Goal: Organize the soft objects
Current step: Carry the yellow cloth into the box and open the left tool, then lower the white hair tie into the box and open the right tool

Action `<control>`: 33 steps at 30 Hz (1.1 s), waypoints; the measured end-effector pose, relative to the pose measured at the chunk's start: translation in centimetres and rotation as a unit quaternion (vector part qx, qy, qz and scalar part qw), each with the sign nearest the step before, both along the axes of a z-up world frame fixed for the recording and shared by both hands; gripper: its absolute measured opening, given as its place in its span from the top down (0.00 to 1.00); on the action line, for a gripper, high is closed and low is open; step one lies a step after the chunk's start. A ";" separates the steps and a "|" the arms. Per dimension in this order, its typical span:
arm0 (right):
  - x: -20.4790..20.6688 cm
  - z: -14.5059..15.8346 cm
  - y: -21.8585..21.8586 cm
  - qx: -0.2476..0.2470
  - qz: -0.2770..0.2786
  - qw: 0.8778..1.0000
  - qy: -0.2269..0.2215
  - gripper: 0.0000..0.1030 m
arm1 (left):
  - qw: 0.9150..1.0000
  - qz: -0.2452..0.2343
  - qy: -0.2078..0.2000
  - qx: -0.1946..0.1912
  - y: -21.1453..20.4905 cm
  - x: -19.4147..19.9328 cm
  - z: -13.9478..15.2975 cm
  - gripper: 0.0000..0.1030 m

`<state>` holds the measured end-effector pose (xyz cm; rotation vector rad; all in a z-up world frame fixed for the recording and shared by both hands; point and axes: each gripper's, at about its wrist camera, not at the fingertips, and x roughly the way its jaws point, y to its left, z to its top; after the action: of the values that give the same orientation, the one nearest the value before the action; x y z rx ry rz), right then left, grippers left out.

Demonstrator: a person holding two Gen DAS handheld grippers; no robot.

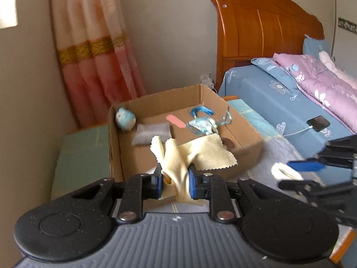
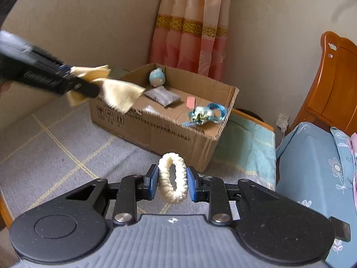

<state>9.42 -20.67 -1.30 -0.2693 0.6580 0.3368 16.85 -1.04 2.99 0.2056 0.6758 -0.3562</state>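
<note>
My left gripper (image 1: 174, 182) is shut on a pale yellow cloth (image 1: 200, 151), which bunches between the blue pads and hangs in front of the cardboard box (image 1: 245, 131). From the right wrist view that cloth (image 2: 118, 93) dangles over the box's near left corner (image 2: 98, 111). My right gripper (image 2: 170, 182) is shut on a cream scrunchie (image 2: 172, 178), upright between its pads, short of the box. Inside the box lie a blue plush toy (image 2: 156, 77), a grey pillow (image 2: 161, 96), a pink piece (image 2: 190, 101) and a blue ribbon bundle (image 2: 202, 115).
The box stands on a grey checked mat (image 2: 55, 156) with a green mat (image 2: 247, 145) beside it. A bed (image 1: 279, 102) with a blue sheet, a purple quilt (image 1: 323, 82) and a charging phone (image 1: 318, 123) lies to the right. A pink curtain (image 2: 191, 33) hangs behind.
</note>
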 end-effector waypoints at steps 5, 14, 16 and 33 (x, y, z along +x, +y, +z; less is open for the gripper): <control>0.5 0.4 0.4 0.005 0.006 1.000 -0.002 0.69 | 0.999 0.030 0.010 0.000 0.0 5.1 -0.8 0.80; 1.1 0.8 1.1 0.003 0.013 1.000 -0.008 0.69 | 0.994 0.076 -0.061 0.044 -0.6 7.2 -2.3 0.00; 1.4 0.9 1.2 0.002 0.014 1.000 -0.008 0.69 | 0.995 0.068 -0.055 0.055 -0.7 6.6 -2.4 0.00; 7.5 3.0 2.3 0.024 0.006 1.000 0.001 0.69 | 0.995 0.091 -0.007 0.035 0.8 -1.6 -0.4 0.00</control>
<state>16.88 -18.33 1.65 -0.2268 0.6501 0.3644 15.25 -0.28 2.62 0.2117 0.6886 -0.1563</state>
